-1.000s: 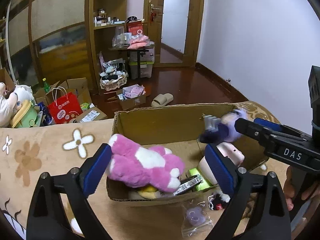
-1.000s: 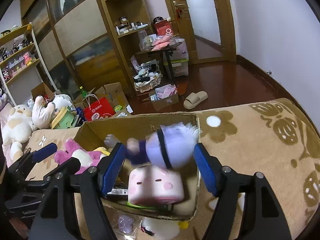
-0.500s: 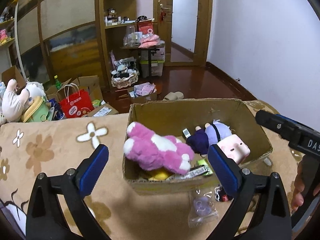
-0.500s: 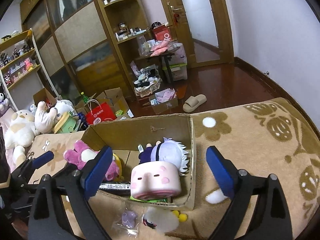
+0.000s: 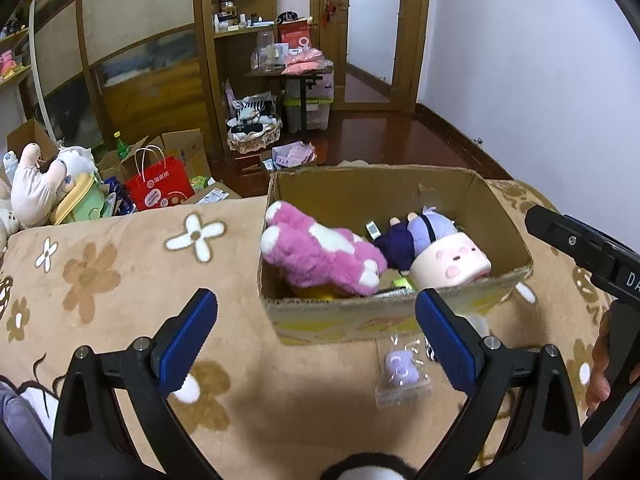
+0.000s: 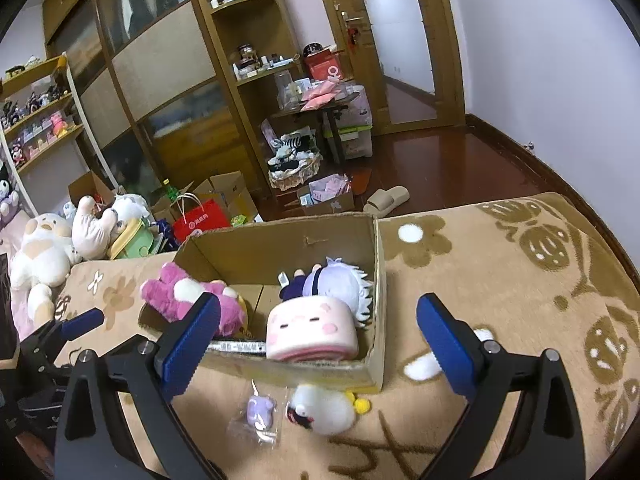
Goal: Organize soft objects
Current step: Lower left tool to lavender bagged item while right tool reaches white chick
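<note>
An open cardboard box [image 5: 400,194] [image 6: 276,246] stands on a tan flowered blanket. In it lie a pink plush bear [image 5: 320,254] [image 6: 180,294], a purple-haired doll [image 5: 424,232] [image 6: 336,284] and a pink cube plush [image 5: 452,266] [image 6: 310,332]. In front of the box lie a small purple toy in a clear bag [image 5: 402,368] [image 6: 260,410] and a white plush with yellow bits [image 6: 324,408]. My left gripper [image 5: 316,340] is open and empty, short of the box. My right gripper [image 6: 318,346] is open and empty, also near the box front.
The blanket [image 5: 120,280] ends at the far edge, with floor clutter beyond: a red paper bag [image 5: 158,186], cartons, plush toys [image 6: 44,252] at the left, a basket [image 6: 294,168] and shelves. The right gripper's body [image 5: 592,252] shows at the left view's right edge.
My right gripper let the purple-haired doll go into the box and opened. Both grippers have drawn back from the box toward me.
</note>
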Action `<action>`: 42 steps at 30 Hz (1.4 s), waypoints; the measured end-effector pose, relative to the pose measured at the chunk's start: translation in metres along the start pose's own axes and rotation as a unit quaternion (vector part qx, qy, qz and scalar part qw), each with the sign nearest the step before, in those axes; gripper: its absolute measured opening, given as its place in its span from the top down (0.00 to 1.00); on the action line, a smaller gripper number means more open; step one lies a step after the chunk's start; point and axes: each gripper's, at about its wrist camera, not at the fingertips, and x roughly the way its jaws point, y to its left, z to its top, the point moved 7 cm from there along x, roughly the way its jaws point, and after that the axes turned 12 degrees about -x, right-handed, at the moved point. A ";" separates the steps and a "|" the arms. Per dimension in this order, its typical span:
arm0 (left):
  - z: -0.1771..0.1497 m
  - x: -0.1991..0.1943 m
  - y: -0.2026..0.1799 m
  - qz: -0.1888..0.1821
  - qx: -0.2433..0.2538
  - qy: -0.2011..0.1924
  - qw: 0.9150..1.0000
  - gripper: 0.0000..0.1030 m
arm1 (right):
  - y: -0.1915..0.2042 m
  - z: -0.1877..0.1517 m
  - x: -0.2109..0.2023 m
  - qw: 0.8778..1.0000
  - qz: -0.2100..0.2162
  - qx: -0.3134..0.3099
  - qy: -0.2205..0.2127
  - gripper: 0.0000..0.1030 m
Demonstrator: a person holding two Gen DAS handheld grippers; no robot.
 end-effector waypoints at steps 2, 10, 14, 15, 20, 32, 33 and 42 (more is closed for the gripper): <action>-0.003 -0.003 -0.002 0.003 0.005 0.002 1.000 0.05 | 0.003 -0.002 -0.004 1.000 -0.001 -0.004 0.002 0.00; -0.017 -0.008 -0.009 0.010 0.018 0.011 1.000 0.04 | 0.006 -0.017 -0.016 1.000 -0.009 -0.008 0.012 0.00; -0.022 -0.005 -0.012 0.012 0.023 0.017 1.000 0.04 | 0.003 -0.026 -0.017 1.000 -0.013 -0.005 0.022 0.00; -0.023 -0.005 -0.012 0.012 0.024 0.018 0.999 0.04 | 0.003 -0.028 -0.017 1.000 -0.015 -0.005 0.024 0.00; -0.028 0.003 -0.010 0.011 0.018 0.033 0.999 0.04 | 0.002 -0.034 -0.011 0.999 -0.017 -0.002 0.033 0.00; -0.038 0.030 -0.015 0.008 0.024 0.060 0.998 0.04 | 0.001 -0.048 0.015 0.998 -0.019 0.000 0.066 0.00; -0.040 0.033 -0.016 0.008 0.025 0.063 0.998 0.04 | 0.001 -0.049 0.017 0.998 -0.019 0.001 0.068 0.00; -0.045 0.052 -0.021 0.007 0.033 0.076 0.997 0.04 | -0.003 -0.057 0.037 0.996 -0.020 0.007 0.088 0.00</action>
